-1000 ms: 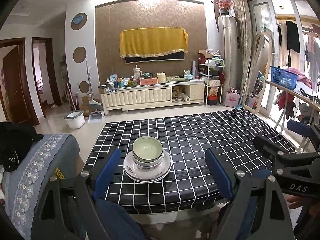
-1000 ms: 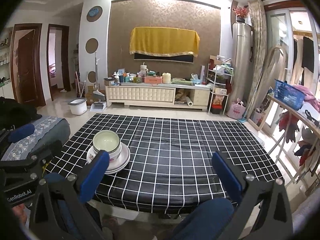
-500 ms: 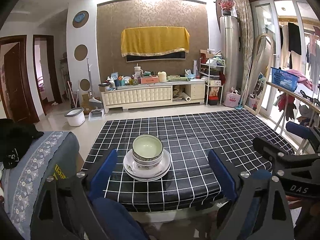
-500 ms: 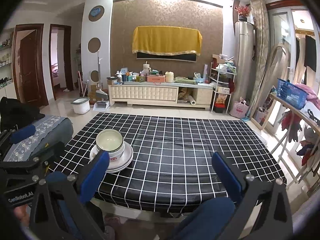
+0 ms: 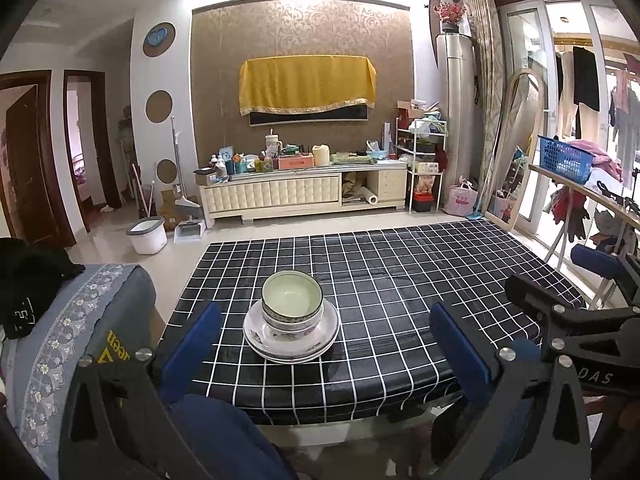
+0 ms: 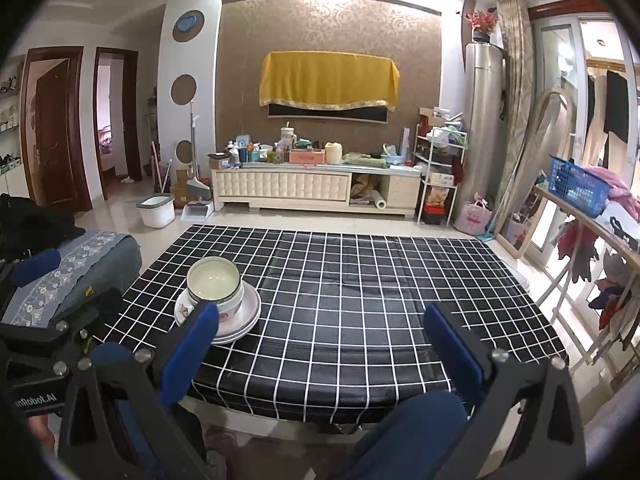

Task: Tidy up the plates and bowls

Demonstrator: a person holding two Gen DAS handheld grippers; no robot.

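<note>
Two nested bowls point(image 5: 292, 303) sit on a stack of white plates point(image 5: 291, 344) near the front left of the black checked table point(image 5: 400, 280). The bowls point(image 6: 215, 286) and plates point(image 6: 244, 318) also show in the right wrist view. My left gripper point(image 5: 320, 340) is open and empty, held back from the table's front edge with the stack between its fingers in view. My right gripper point(image 6: 320, 340) is open and empty, to the right of the stack. Each gripper shows at the edge of the other's view.
A grey-blue padded seat point(image 5: 80, 320) with a black garment stands left of the table. A drying rack with clothes and a blue basket point(image 6: 576, 178) stands at the right. A cluttered TV cabinet point(image 5: 304, 192) and a white bucket point(image 5: 147, 234) lie beyond.
Both grippers have drawn slightly back and up from the table. The stack has not moved. Both stay open.
</note>
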